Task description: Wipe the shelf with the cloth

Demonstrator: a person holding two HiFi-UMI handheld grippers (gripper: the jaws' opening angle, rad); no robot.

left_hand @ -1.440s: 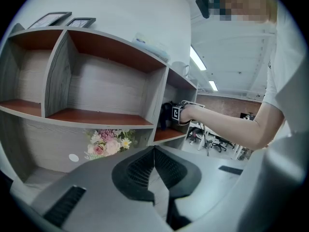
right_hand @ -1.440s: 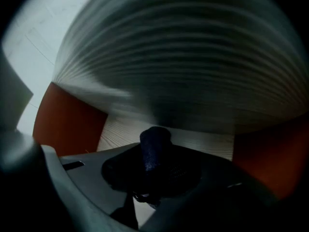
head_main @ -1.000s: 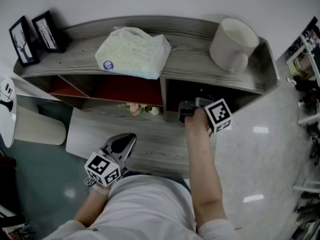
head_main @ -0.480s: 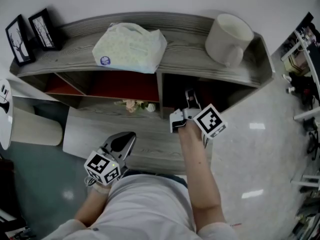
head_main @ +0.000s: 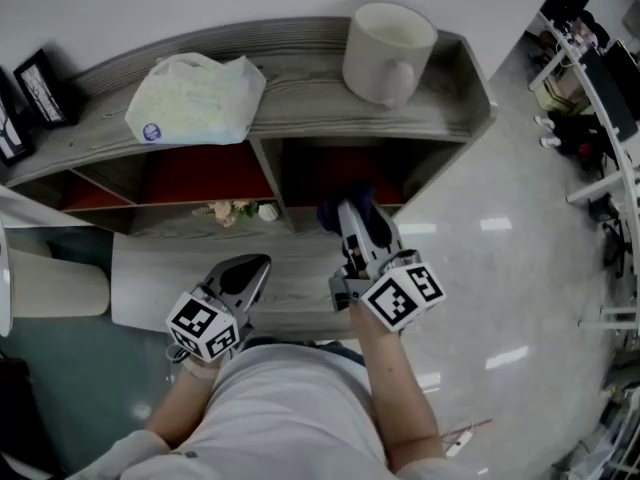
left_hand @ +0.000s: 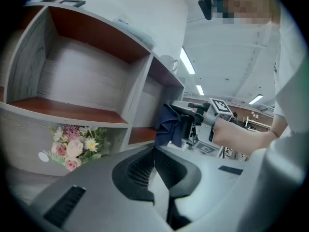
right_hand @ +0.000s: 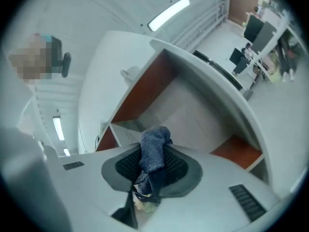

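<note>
The right gripper (head_main: pixel 357 230) pinches the cloth (right_hand: pixel 153 151), with the shelf (head_main: pixel 330 118) at 12 o'clock. The left gripper (head_main: pixel 252 271) keeps nothing, jaws pressed together. Wiping inside probably comes next.

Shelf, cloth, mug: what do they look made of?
Shelf: matte grey boards with printed-looking wood grain, probably laminate; the inner panels are red-brown.
Cloth: soft dark blue fabric with a speckled weave, bunched into folds.
Mug: off-white, smooth and thick-walled, likely ceramic.
</note>
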